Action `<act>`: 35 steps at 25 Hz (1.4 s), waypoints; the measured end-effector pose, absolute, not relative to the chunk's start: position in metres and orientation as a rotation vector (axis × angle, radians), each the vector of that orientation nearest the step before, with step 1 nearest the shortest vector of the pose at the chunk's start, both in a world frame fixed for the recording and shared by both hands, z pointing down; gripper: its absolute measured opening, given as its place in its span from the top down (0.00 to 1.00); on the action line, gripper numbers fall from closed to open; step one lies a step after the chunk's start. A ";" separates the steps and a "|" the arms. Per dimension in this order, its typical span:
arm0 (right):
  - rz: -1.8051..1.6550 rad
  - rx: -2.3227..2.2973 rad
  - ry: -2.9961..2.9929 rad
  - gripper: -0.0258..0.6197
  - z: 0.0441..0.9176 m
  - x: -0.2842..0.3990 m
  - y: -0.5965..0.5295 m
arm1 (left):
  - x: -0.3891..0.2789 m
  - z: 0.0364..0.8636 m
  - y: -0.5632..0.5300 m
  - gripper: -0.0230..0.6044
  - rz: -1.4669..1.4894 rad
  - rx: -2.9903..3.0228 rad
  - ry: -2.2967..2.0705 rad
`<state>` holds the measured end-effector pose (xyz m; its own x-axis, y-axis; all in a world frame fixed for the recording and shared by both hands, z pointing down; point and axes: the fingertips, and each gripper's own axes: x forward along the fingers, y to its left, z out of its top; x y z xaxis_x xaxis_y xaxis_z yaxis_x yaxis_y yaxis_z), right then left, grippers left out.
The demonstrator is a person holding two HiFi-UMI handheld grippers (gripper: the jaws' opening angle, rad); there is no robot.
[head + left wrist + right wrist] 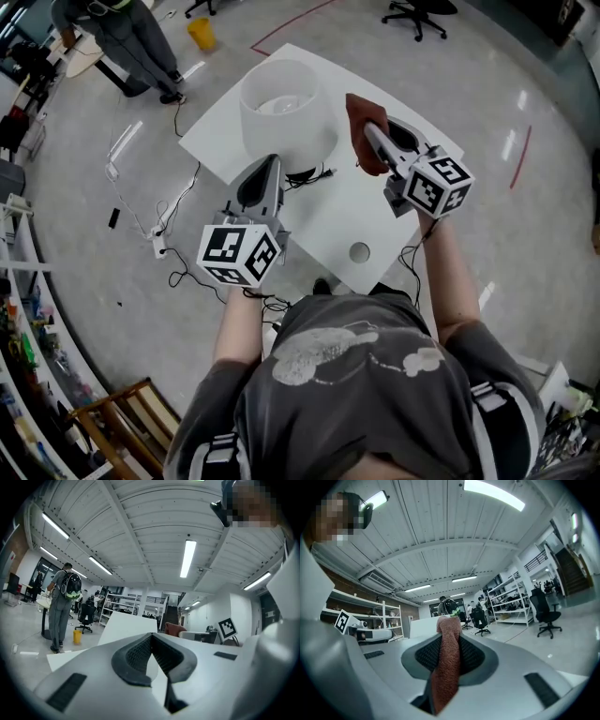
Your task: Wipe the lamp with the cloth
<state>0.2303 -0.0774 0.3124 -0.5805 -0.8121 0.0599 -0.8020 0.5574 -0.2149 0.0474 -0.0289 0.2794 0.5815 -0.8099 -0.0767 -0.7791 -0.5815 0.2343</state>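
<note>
Right gripper (pixel 448 645): pinching the cloth (pixel 446 667). A rust-red strip runs up between the two ribbed pads and pokes out past the tips.
Right gripper from above (pixel 371 133): raised over the white table (pixel 375 217), pointing away from the person, with the cloth (pixel 360 131) bunched at its tip.
Left gripper (pixel 151 641): jaws pressed together with nothing between them.
Left gripper from above (pixel 269 167): held low, just in front of the lamp's base, apparently not touching it.
Lamp (pixel 283 111): a wide white drum shade seen from above, standing on the far half of the table. Its black cable (pixel 311 175) trails toward the person.
Cloth to lamp: just beside the shade's right wall, seemingly not in contact.
Step in hand: probably bringing the cloth onto the shade to begin wiping.
Doing it well: lay the loose cloth against the shade rather than the hard jaw tips. Press lightly, since the shade looks light and could tip. The idle left gripper could steady the base.
Surroundings: open workshop floor, a person standing (pixel 127 42) well apart.
</note>
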 end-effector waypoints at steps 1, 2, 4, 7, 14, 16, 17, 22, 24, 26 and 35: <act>-0.332 -1.405 2.739 0.83 0.309 0.230 -0.086 | 0.047 0.278 -0.032 0.95 -0.266 2.628 -1.351; -0.324 -1.393 2.747 0.83 0.306 0.231 -0.094 | 0.047 0.276 -0.035 0.95 -0.271 2.622 -1.367; -0.309 -1.367 2.767 0.83 0.300 0.231 -0.108 | 0.048 0.273 -0.037 0.95 -0.279 2.610 -1.401; -0.273 -1.321 2.805 0.83 0.289 0.227 -0.132 | 0.043 0.268 -0.044 0.95 -0.288 2.588 -1.467; -0.189 -1.165 2.919 0.83 0.273 0.203 -0.172 | 0.038 0.261 -0.056 0.95 -0.292 2.537 -1.597; -0.174 -1.125 2.955 0.83 0.274 0.196 -0.181 | 0.038 0.261 -0.060 0.95 -0.289 2.518 -1.623; -0.170 -1.105 2.975 0.83 0.275 0.191 -0.184 | 0.039 0.262 -0.060 0.95 -0.283 2.509 -1.634; -0.209 -1.062 2.999 0.83 0.290 0.182 -0.198 | 0.044 0.275 -0.062 0.95 -0.242 2.483 -1.649; -0.237 -1.059 2.990 0.83 0.298 0.183 -0.202 | 0.046 0.282 -0.063 0.95 -0.235 2.467 -1.652; -0.266 -1.063 2.995 0.83 0.309 0.185 -0.202 | 0.049 0.285 -0.061 0.95 -0.229 2.457 -1.659; -0.434 -1.098 3.011 0.83 0.365 0.198 -0.202 | 0.053 0.314 -0.063 0.95 -0.183 2.391 -1.671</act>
<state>0.1978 -0.2023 0.3654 -0.7656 -0.6185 0.1771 -0.6433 0.7340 -0.2178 0.0532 -0.0628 0.3135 0.3466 -0.9377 0.0228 -0.9105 -0.3305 0.2486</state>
